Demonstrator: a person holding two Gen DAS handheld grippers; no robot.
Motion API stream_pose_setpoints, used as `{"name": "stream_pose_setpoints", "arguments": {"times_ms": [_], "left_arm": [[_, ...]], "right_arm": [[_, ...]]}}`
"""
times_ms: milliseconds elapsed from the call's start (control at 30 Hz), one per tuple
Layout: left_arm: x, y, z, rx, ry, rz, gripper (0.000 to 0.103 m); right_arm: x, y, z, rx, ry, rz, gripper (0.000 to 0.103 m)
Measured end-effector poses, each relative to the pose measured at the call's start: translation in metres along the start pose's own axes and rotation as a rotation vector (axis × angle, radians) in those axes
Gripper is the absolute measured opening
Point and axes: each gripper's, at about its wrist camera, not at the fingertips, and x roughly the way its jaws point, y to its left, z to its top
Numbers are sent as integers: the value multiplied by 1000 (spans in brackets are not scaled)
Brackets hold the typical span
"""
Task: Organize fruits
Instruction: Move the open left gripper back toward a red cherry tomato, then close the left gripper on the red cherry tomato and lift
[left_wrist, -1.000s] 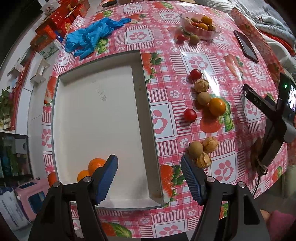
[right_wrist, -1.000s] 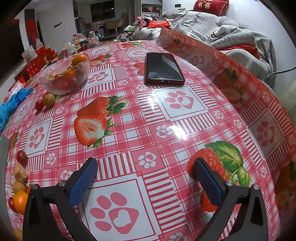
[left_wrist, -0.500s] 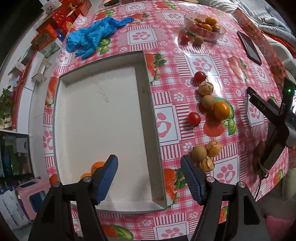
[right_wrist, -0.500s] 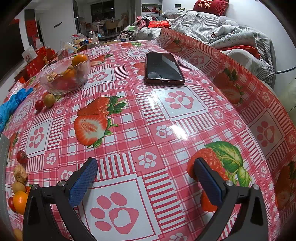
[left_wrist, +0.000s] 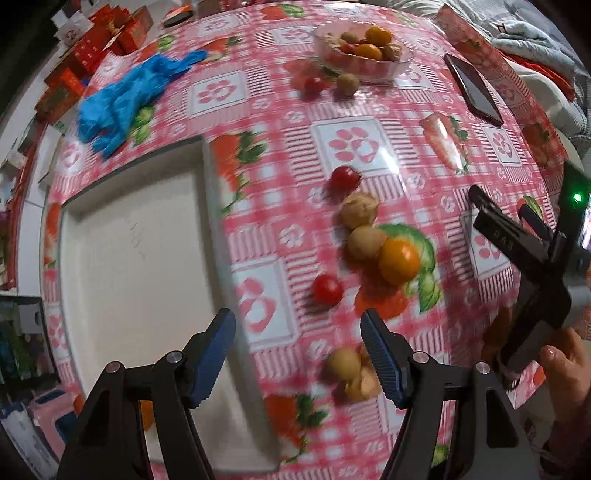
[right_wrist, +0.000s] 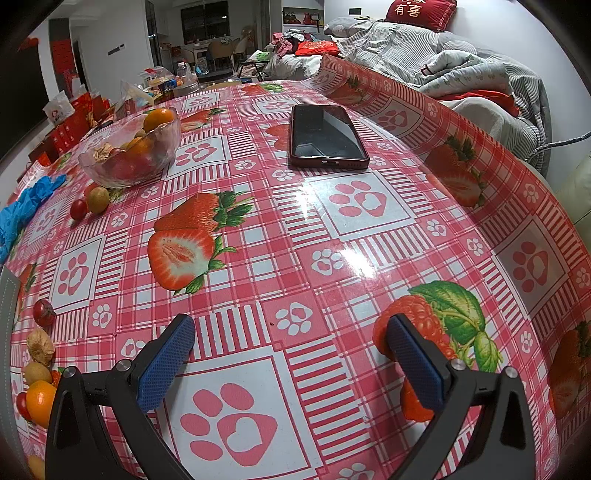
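- Several loose fruits lie on the tablecloth (left_wrist: 354, 144) right of the white tray (left_wrist: 136, 251): an orange (left_wrist: 399, 259), two cherry tomatoes (left_wrist: 327, 289), brown longans (left_wrist: 364, 242).
- Left gripper (left_wrist: 297, 350) hovers wide apart, holding nothing, over the tray's right edge.
- Right gripper (right_wrist: 290, 356) spread wide, holding nothing, above bare tablecloth.
- Glass bowl (right_wrist: 129, 155) of fruit, phone (right_wrist: 325, 134) and blue gloves (left_wrist: 129, 96) sit farther off.

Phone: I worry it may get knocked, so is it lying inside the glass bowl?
No, the phone lies flat on the tablecloth, apart from the bowl, which holds only fruit.

Red-checked tablecloth (right_wrist: 258, 221), blue gloves (left_wrist: 125, 96)
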Motion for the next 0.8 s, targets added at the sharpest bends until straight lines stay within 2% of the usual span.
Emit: {"name": "stream_pose_setpoints", "arguments": {"times_ms": [133,367,567,800], "left_arm": [[13,-7,10,6,-4,4,71],[26,-8,9,3,12,2,71],[33,-8,1,-15,3,-7,71],[51,2,-5,-44,15,-5,71]], "right_arm": [[0,0,0,1,1,1,103],[0,0,0,-4,6,3,103],[4,2,8,-115,175,77,103],[-2,1,-3,-174,265,105,103]]}}
